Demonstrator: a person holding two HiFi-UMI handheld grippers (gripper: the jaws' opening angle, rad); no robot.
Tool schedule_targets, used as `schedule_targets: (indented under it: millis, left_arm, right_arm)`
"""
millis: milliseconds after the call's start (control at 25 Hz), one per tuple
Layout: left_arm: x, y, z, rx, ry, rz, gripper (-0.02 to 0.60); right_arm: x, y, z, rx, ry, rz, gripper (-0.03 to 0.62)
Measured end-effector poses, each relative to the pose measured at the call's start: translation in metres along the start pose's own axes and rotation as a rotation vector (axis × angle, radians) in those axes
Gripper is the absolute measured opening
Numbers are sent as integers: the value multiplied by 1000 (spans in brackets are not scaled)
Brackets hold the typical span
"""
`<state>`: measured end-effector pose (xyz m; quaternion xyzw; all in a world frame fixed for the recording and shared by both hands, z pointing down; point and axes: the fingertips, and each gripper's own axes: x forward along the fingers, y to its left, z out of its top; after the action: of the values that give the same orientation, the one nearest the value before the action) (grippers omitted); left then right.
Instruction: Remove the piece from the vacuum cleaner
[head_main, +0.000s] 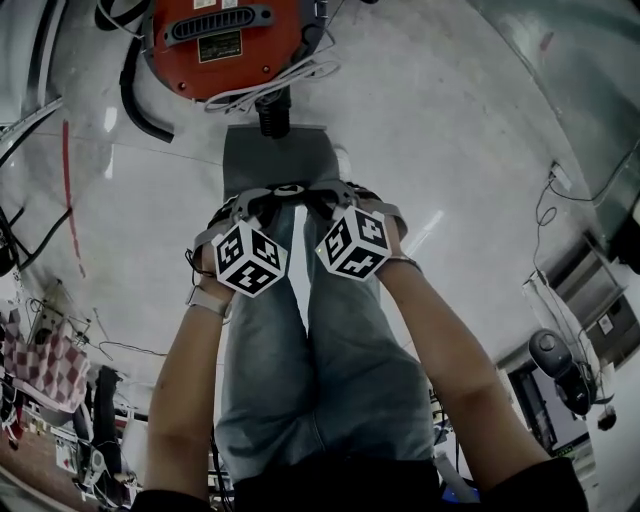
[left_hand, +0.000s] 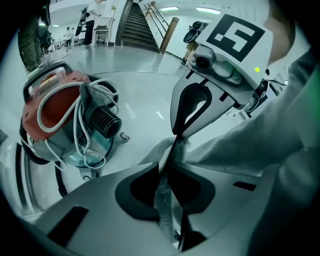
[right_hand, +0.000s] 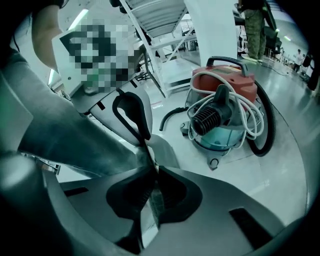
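Removal looks done: the flat grey fabric filter sheet (head_main: 275, 160) hangs clear of the red drum vacuum cleaner (head_main: 225, 40), with the left gripper (left_hand: 167, 172) and the right gripper (right_hand: 150, 175) both clamped on its near edge. Next call, I'd say: lay it on the floor, then release.

The head view's top edge cuts off the vacuum (head_main: 225, 45). The near edge of the piece (head_main: 275, 160) is hidden under the left gripper (head_main: 263, 203) and right gripper (head_main: 322, 197). In the left gripper view, people (left_hand: 90, 22) far off by the stairs (left_hand: 135, 27) are too small to make out.
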<state>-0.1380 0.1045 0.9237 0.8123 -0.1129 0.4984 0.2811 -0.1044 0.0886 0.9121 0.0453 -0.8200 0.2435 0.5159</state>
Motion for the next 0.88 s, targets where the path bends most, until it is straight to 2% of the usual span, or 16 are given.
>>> schedule_targets:
  millis: [280,520,880]
  left_arm:
    - [-16,-26,44,85,8,-50,69]
    - [-42,-41,97,248,19,-108,69]
    - [-93,-72,176,420,33,-173,69]
  right_arm:
    - [-53,-1,-17,119,-53,-68,51]
    - [-114,-7,-23,264,-123,-173,51]
    - [-215,-9,-27,458,-221,-340,51]
